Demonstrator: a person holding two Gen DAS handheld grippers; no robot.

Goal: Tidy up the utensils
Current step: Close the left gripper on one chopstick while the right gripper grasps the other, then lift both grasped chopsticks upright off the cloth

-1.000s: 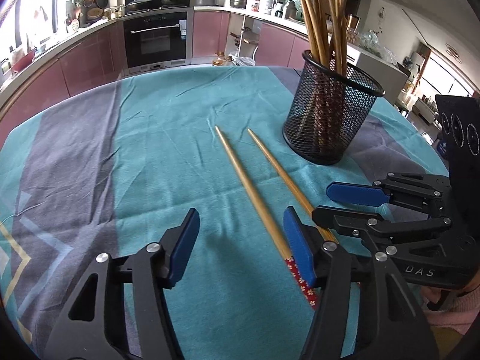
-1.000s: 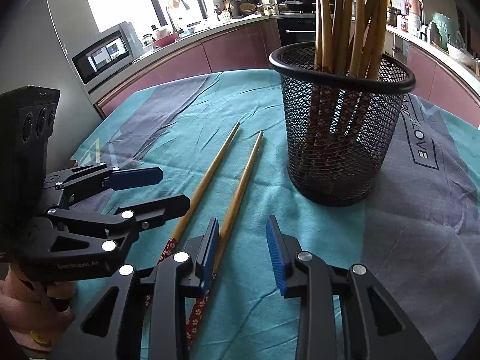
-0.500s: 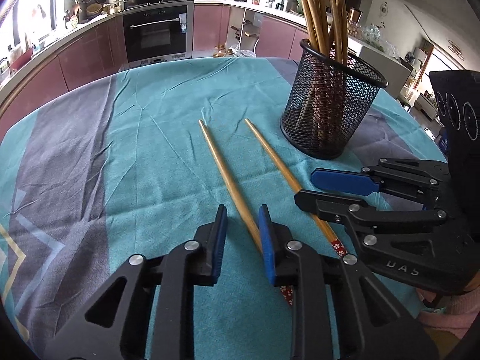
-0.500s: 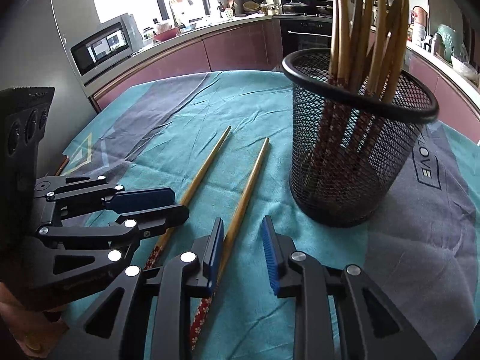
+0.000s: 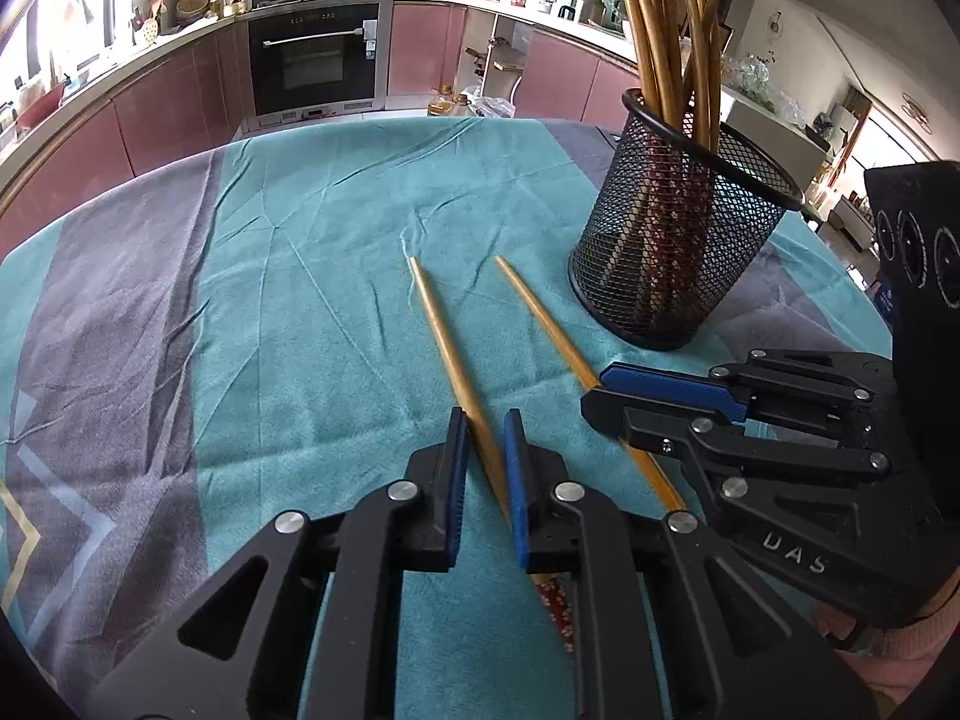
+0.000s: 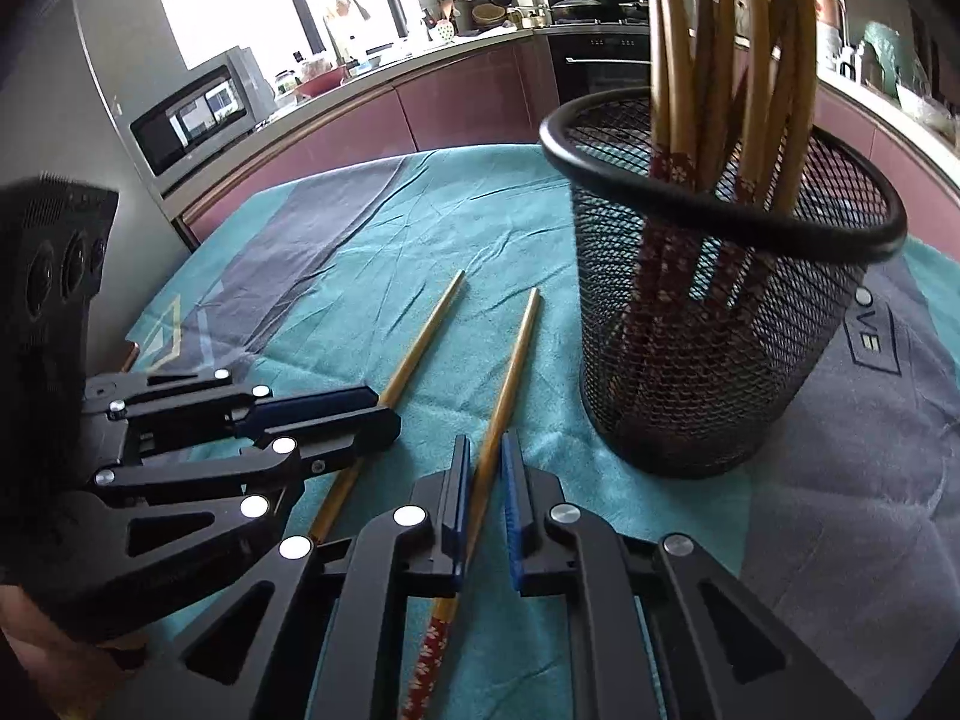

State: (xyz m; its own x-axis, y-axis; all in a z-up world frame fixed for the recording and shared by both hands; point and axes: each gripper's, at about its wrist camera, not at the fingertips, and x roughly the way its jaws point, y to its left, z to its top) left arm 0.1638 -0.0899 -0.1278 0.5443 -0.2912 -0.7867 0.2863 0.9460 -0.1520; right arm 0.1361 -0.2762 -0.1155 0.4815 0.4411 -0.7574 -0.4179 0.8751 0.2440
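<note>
Most chopsticks already stand in the mesh holder [image 5: 678, 240]. The last two lie on the cloth just beside it, and I have my left gripper [image 5: 483, 438] and right gripper [image 6: 483, 462] each clamped on one, neither lifted yet.

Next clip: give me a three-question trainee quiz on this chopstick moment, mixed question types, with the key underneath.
1. True or false: each gripper's jaws are closed on its own chopstick.
2. Where do the other chopsticks stand? A) in a glass jar B) in a black mesh holder C) in a drawer
3. Fill in: the table is covered by a mostly ____ cloth.

Key
1. True. The left gripper clamps the left chopstick, and the right gripper clamps the right chopstick; both chopsticks lie on the cloth.
2. B, the black mesh holder, upright beyond the two loose chopsticks.
3. Teal, as the tablecloth shows, with grey bands.
</note>
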